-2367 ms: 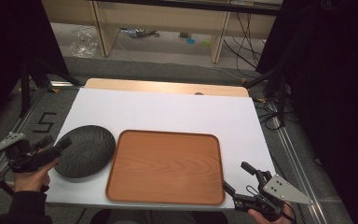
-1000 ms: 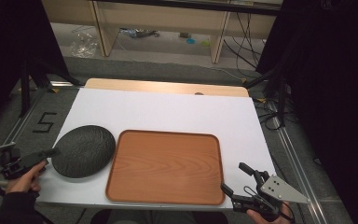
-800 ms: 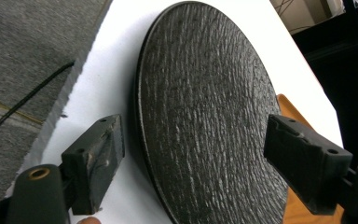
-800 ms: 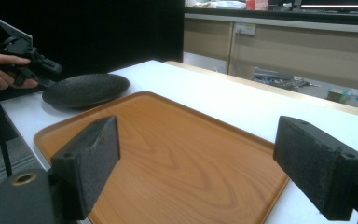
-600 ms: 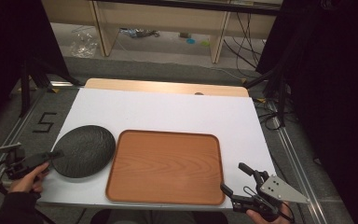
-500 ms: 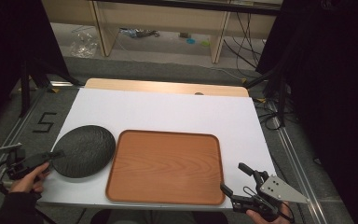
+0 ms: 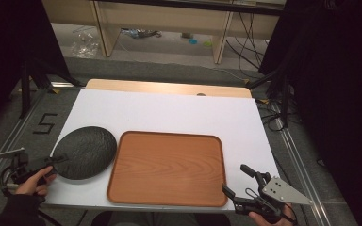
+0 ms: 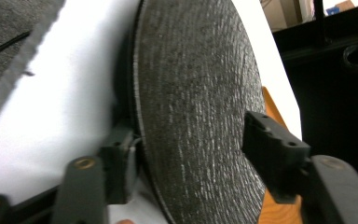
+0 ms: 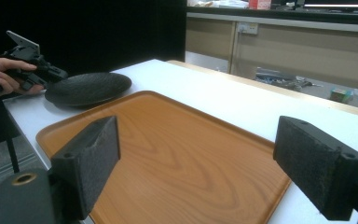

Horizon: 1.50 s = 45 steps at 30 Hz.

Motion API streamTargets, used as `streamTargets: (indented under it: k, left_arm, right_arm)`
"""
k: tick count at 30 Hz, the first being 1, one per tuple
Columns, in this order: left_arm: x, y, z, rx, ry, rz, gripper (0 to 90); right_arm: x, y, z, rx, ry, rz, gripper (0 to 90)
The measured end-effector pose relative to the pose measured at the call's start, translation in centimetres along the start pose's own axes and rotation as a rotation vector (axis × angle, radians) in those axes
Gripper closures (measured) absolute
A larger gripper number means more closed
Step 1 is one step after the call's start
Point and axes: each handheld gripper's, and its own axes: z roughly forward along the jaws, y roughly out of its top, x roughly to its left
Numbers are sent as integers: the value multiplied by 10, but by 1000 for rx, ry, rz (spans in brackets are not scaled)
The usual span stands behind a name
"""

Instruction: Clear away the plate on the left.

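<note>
Across the middle of the high view a white table top (image 7: 179, 113) is spread, with a strip of bare wood along its far edge; grey floor, a taped figure five (image 7: 44, 123) at the left, shelving legs and loose cables at the back are seen around it; black curtains close off both sides. On the near half of the table a wooden tray (image 7: 167, 168) lies flat, its rounded rim just beside a dark round plate (image 7: 84, 151) to its left; the two are close, but whether they touch cannot be told from above. The plate rests on the white surface near the left edge, and its near-left rim is met by the left gripper (image 7: 53, 161), held in a hand (image 7: 35, 181) at the table's corner; in the left gripper view the plate (image 8: 196, 116) is seen between the spread jaws, one below its rim and one above its textured face, with a gap at the upper jaw, so it is not pinched. At the near right corner the right gripper (image 7: 238, 181) is held just off the tray's corner, jaws wide apart on nothing; in its own view the tray (image 9: 177, 154) is seen beyond the jaws, and the other gripper (image 9: 51, 74) is seen at the plate (image 9: 88, 87) farther off, a low side profile not given from above.
</note>
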Motion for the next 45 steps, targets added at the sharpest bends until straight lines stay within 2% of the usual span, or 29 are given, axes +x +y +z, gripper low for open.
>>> streamTargets:
  k: [1,3,4,5,6,7,8,15,16,21,22,26,29,30,32,37,38,39,41,45]
  left_arm:
    - [0,0,0,0,0,0,487]
    - [3,-2,-1,-17,37,-18,595]
    - [5,-2,-2,-18,36,-24,645]
    - [5,-2,-2,-18,36,-24,677]
    - [7,-3,-1,-26,53,-44,710]
    - [7,-3,-1,-29,53,-56,739]
    - [7,-3,-1,-29,53,-56,755]
    - [10,-4,-1,-39,40,-78,772]
    - [12,-4,-1,-41,22,-79,775]
    - [13,-5,-2,-53,4,-102,795]
    - [13,-4,-3,-72,-18,-111,806]
    - [7,-1,-6,-96,-47,-93,836]
    - [5,-1,-8,-109,-49,-88,851]
    - [8,-3,-8,-113,-60,-114,855]
    - [9,-3,-8,-114,-65,-119,858]
    - [6,-3,-9,-123,-56,-104,858]
    - [6,-3,-11,-146,-54,-108,862]
    - [6,-3,-11,-146,-54,-108,864]
    - [2,-3,-12,-165,-52,-66,867]
    - [-3,-3,-12,-182,-39,-44,869]
  right_arm:
    - [0,0,0,-1,0,0,158]
    - [0,0,1,-7,2,2,158]
    - [0,-1,2,-19,14,8,158]
    - [0,-1,2,-19,14,8,158]
    - [0,0,1,-5,0,3,158]
    - [1,-1,2,-18,8,6,158]
    - [0,0,1,-2,6,2,158]
    - [1,0,1,6,5,0,158]
    - [1,0,1,-1,3,0,159]
    - [1,0,1,11,10,0,159]
    - [1,0,1,14,9,0,159]
    - [1,0,2,0,7,3,159]
    - [0,-1,2,6,17,1,159]
    - [1,0,1,13,10,0,159]
    - [1,-1,2,8,6,-1,159]
    - [1,-1,1,23,12,0,160]
    - [1,-1,2,18,11,2,160]
    - [1,-1,2,16,13,0,160]
    - [1,-1,2,17,12,2,160]
    - [1,-1,2,15,13,1,160]
